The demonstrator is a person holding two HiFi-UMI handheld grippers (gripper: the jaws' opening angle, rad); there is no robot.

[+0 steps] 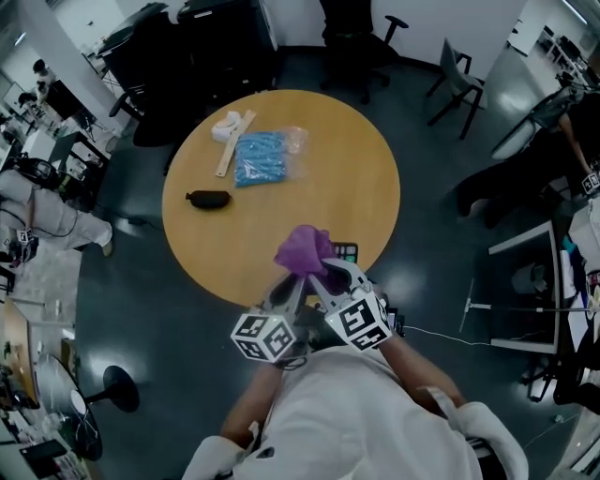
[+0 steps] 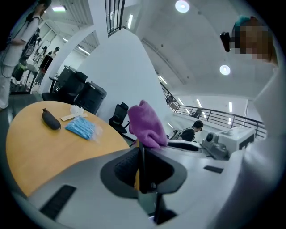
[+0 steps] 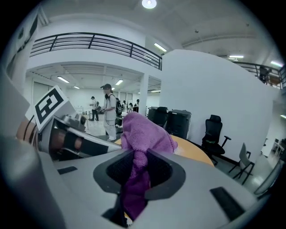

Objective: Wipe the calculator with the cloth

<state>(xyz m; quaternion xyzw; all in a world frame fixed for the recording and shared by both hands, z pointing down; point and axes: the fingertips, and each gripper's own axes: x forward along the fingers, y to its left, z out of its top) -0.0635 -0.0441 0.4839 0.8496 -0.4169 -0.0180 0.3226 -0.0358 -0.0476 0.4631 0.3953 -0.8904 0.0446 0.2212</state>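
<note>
The dark, coloured-key calculator (image 1: 345, 251) lay at the round wooden table's (image 1: 216, 253) near edge. The purple cloth (image 1: 305, 248) sat clamped in the right gripper (image 3: 136, 165), the left gripper's (image 2: 140, 152) narrow jaws apparently pinching its edge. Wiping looked unstarted; next, the cloth needed lowering onto the keys.

1. Round ceiling lamps (image 2: 182, 6) are pouring cool white light down from overhead and are blowing out to plain white discs.
2. The head view is looking dim and bluish, and the glossy floor (image 1: 412, 281) is throwing back pale patches of glare.
3. The table (image 1: 281, 216) is taking soft, even light with only faint shadows.
4. Both gripper views are bowing straight lines and are darkening to black at the corners.
5. The cloth (image 3: 143, 132) is showing fairly sharp, while the nearest foreground is blurring.
</note>
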